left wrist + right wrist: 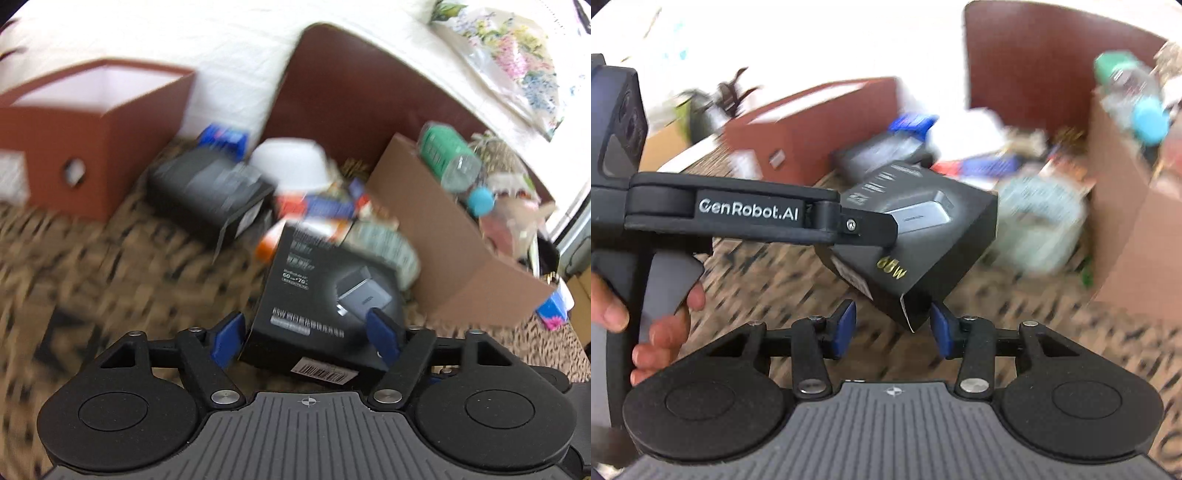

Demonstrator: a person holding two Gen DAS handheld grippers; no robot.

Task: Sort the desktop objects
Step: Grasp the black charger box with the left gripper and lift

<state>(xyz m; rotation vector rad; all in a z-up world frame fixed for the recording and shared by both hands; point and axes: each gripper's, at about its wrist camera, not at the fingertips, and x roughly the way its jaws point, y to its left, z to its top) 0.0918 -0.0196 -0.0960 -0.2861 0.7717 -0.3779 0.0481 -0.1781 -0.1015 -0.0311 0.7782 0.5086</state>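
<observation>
My left gripper [308, 332] is shut on a black charger box [325, 295] printed with a grey charger picture, holding it off the patterned tabletop. In the right wrist view the same black box [923, 229] hangs from the left gripper, seen side-on at the left of the frame. My right gripper [893, 330] is open, its blue pads either side of the box's lower corner without clamping it. Behind lie another black box [207, 192], a white bowl [291, 162] and colourful packets [321, 208].
An open reddish-brown box [92, 140] stands at back left. A cardboard box [454, 251] at right holds a green-labelled bottle [447, 155] and clutter. A brown chair back [354, 92] stands behind the table. A pale round container [1041, 229] lies near the cardboard box.
</observation>
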